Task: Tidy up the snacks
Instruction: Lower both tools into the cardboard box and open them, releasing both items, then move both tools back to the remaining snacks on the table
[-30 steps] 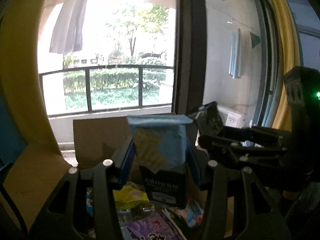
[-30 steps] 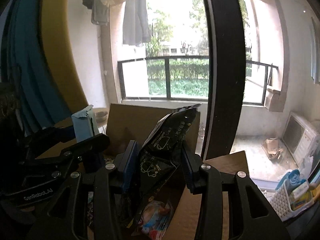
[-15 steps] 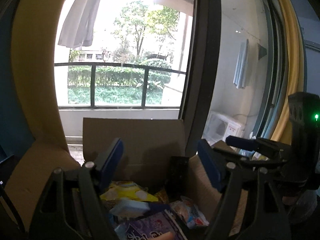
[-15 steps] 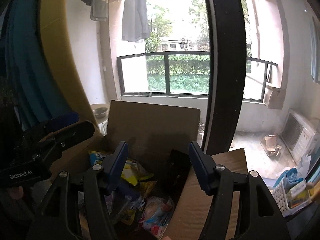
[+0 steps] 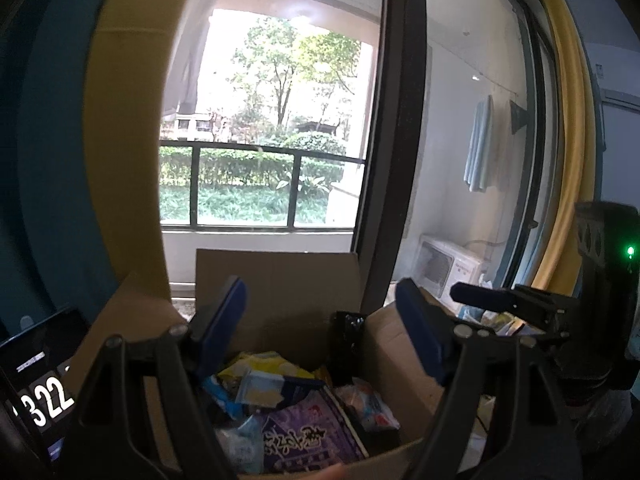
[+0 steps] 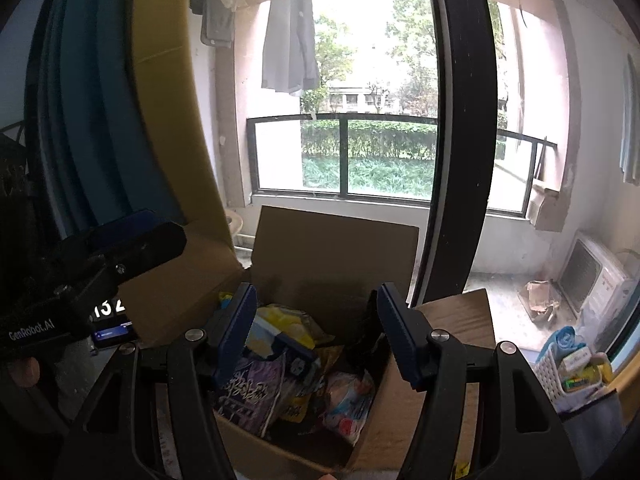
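An open cardboard box [image 5: 276, 280] is seen ahead of and below both grippers, and the snacks are found inside it. A purple packet [image 5: 304, 436] lies toward the near side of the box, with a yellow packet [image 5: 264, 364] further back and a pale blue packet [image 5: 260, 390] resting between them. A pink-and-white packet [image 5: 366, 402] lies at the right side, and a black pouch [image 5: 346, 344] is propped upright against the right-hand wall in the far corner.

The left gripper [image 5: 320, 320] is held above the box opening with its fingers [image 5: 222, 320] spread wide; nothing is gripped between them, and the packets are seen below, through the gap, well clear of the blue pads. Its jaws have just been opening. It is pointed only slightly downward, toward the far flap of the box.

The right gripper [image 6: 314, 322] is likewise held over the box with its fingers [image 6: 396, 332] set wide apart and empty, the snacks lying beneath the gap and untouched. Its jaws have also just been opening. It is tilted more steeply down into the box. The purple packet [image 6: 250, 392] and the pink-and-white packet [image 6: 348, 400] are seen below its pads.

The two grippers are held side by side, each visible at the edge of the other's view. A fingertip of the person's hand [image 6: 24, 372] is seen under the left gripper's handle.
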A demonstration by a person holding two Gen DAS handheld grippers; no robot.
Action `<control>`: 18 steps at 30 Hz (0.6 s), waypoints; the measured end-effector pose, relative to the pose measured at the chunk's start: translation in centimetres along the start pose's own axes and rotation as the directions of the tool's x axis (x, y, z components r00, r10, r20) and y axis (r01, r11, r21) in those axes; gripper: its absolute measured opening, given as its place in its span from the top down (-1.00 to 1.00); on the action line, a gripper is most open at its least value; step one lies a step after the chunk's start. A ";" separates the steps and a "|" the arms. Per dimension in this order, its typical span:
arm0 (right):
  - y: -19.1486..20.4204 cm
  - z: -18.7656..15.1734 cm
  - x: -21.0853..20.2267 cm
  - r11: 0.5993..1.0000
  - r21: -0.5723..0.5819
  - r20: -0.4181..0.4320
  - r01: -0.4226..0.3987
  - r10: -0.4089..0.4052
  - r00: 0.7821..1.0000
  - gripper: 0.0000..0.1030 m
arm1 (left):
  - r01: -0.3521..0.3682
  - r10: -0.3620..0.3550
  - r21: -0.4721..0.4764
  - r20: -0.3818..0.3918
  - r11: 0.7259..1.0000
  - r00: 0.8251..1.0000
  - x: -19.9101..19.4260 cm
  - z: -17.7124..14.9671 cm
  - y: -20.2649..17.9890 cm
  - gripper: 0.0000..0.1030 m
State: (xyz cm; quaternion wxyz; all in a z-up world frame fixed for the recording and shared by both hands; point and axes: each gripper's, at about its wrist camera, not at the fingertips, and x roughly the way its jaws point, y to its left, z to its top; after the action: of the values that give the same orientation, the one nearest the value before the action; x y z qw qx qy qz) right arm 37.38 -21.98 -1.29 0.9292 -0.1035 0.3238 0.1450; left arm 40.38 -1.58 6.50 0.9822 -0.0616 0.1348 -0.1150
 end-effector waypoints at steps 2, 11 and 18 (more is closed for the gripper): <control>0.5 -0.2 -0.8 1.000 -0.005 0.002 0.004 -0.003 1.000 -0.28 | -0.006 0.006 0.000 -0.001 1.000 1.000 -1.0 -0.1 0.1 -0.53; 2.2 -1.0 -3.6 1.000 -0.005 0.009 0.014 -0.014 1.000 -0.28 | 0.006 -0.005 -0.025 0.013 1.000 1.000 -5.5 -0.8 0.8 -0.53; 3.8 -2.8 -5.6 1.000 -0.011 -0.005 0.009 -0.009 1.000 -0.28 | 0.005 -0.004 -0.030 0.012 1.000 1.000 -8.3 -2.2 1.1 -0.54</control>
State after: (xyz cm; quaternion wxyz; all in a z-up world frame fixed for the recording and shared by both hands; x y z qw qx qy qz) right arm 30.28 -20.34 -0.31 0.9285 -0.1103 0.3248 0.1423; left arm 32.21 1.33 6.34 0.9817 -0.0775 0.1307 -0.1148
